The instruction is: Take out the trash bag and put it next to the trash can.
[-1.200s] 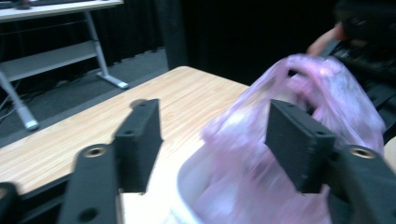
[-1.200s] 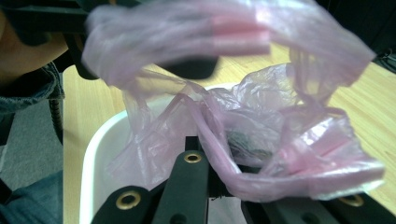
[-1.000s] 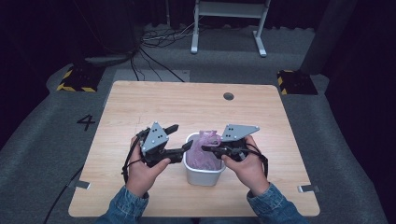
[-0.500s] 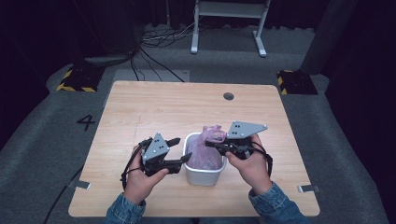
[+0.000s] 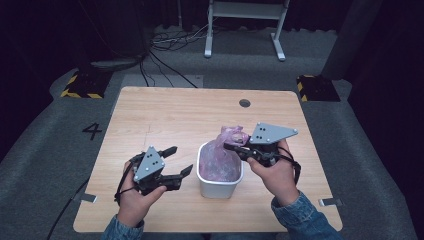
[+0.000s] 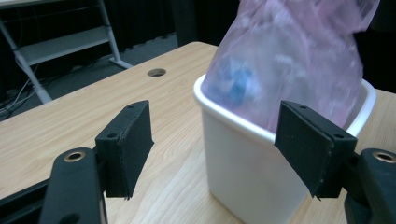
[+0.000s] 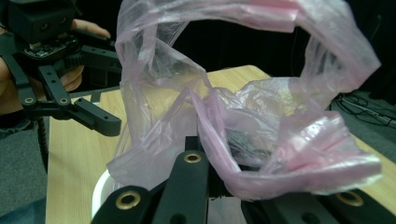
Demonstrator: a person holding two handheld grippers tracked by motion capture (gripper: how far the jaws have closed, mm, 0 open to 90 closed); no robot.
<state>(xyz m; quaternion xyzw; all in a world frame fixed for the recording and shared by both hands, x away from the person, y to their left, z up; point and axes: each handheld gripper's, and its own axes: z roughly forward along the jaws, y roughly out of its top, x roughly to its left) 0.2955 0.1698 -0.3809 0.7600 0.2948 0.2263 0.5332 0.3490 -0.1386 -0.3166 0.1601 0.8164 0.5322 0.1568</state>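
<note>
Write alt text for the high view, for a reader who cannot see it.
A right hand-held gripper is shut on the top of a pink plastic bag that sits in a white bin on a wooden table. To the bin's left, the left hand-held gripper is open and apart from the bin.

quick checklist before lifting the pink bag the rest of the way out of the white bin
1. Right gripper shut on the pink plastic bag: ok.
2. Bag clear of the white bin: not ok, its lower part sits inside.
3. Left gripper ready to steady the bin: not ok, jaws have just been opening, nothing between them, apart from the bin.
4. Bag mouth closed: not ok, it gapes in the right gripper view.
5. Bag contents secure: cannot tell.
6. Bin upright on the table: ok.
</note>
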